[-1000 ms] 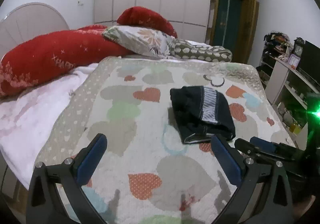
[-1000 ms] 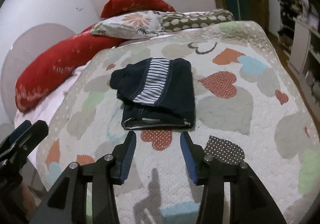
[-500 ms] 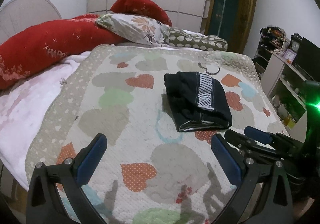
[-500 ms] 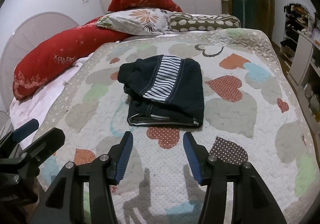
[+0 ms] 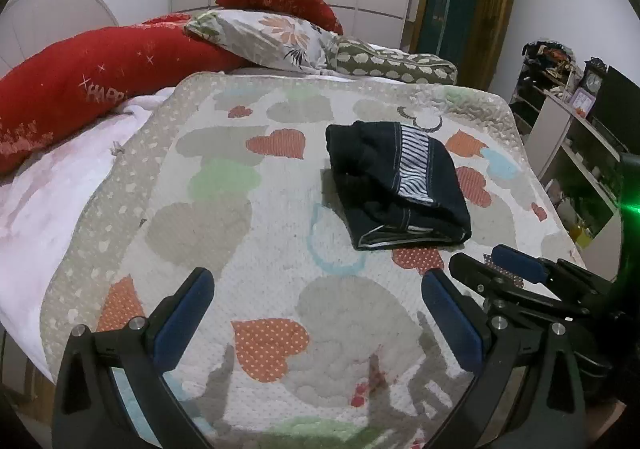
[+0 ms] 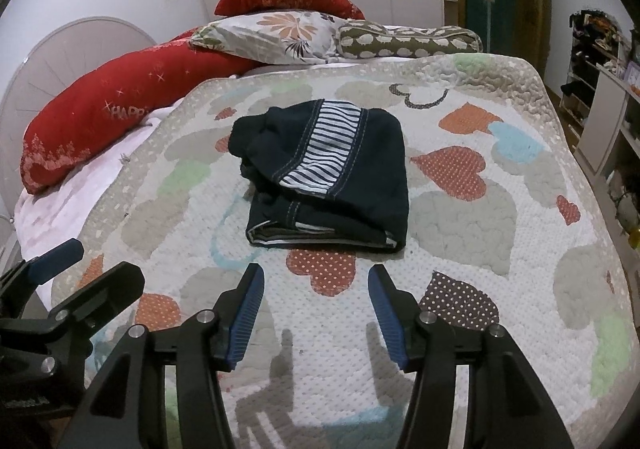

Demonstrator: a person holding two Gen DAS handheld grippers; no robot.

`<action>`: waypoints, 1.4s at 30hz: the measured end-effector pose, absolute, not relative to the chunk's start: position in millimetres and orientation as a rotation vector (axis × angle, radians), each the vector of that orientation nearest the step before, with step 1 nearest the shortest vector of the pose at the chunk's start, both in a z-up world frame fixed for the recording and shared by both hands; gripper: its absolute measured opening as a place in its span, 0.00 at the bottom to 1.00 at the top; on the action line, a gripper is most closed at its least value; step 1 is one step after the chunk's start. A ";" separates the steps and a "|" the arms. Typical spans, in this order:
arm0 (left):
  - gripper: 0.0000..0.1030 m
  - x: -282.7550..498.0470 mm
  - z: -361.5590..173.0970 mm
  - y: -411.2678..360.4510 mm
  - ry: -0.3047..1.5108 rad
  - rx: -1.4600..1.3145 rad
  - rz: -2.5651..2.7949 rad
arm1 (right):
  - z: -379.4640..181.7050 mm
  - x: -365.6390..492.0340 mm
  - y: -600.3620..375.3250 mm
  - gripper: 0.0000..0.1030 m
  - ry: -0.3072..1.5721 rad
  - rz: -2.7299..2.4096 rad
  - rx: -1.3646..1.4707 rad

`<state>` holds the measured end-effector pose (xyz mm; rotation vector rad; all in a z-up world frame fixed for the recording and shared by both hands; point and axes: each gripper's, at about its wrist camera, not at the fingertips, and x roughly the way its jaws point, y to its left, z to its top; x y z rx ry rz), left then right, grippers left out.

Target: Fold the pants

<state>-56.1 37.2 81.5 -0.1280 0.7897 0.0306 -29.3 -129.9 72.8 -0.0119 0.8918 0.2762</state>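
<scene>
The dark navy pants (image 5: pixel 396 185) with a striped band lie folded in a compact bundle on the heart-patterned quilt (image 5: pixel 240 217); they also show in the right wrist view (image 6: pixel 332 177). My left gripper (image 5: pixel 316 305) is open and empty, held above the quilt short of the bundle and to its left. My right gripper (image 6: pixel 314 293) is open and empty, just in front of the bundle's near edge. The right gripper also shows at the right of the left wrist view (image 5: pixel 500 269), the left gripper at the left of the right wrist view (image 6: pixel 76 269).
Red bolster pillows (image 5: pixel 100 73), a floral pillow (image 5: pixel 272 37) and a dotted pillow (image 5: pixel 392 63) lie at the head of the bed. A pink blanket (image 5: pixel 44 193) lies at the left. Shelves (image 5: pixel 576 153) stand at the right, wardrobe doors and a door behind.
Both grippers have drawn back and risen a little from the folded pants. The bundle has not moved. Both grippers stay open.
</scene>
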 end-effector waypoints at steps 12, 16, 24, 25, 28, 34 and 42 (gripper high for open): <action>1.00 -49.4 71.3 43.6 0.827 -0.155 0.034 | 67.3 -27.4 -129.9 0.59 0.894 0.267 -0.024; 1.00 -48.8 69.9 45.3 0.832 -0.162 0.035 | 66.7 -28.4 -126.4 0.60 0.888 0.269 -0.045; 1.00 -48.1 68.1 46.1 0.836 -0.167 0.037 | 66.6 -30.5 -123.6 0.60 0.879 0.269 -0.057; 1.00 -48.2 68.0 46.0 0.836 -0.168 0.037 | 66.5 -30.6 -123.3 0.60 0.878 0.268 -0.060; 1.00 -48.1 68.0 46.8 0.835 -0.168 0.039 | 65.5 -30.9 -121.6 0.60 0.877 0.263 -0.073; 1.00 -47.8 67.1 50.7 0.839 -0.180 0.046 | 64.6 -30.6 -124.9 0.61 0.879 0.244 -0.066; 1.00 -47.1 65.9 52.2 0.843 -0.182 0.050 | 63.5 -30.0 -127.1 0.61 0.881 0.224 -0.079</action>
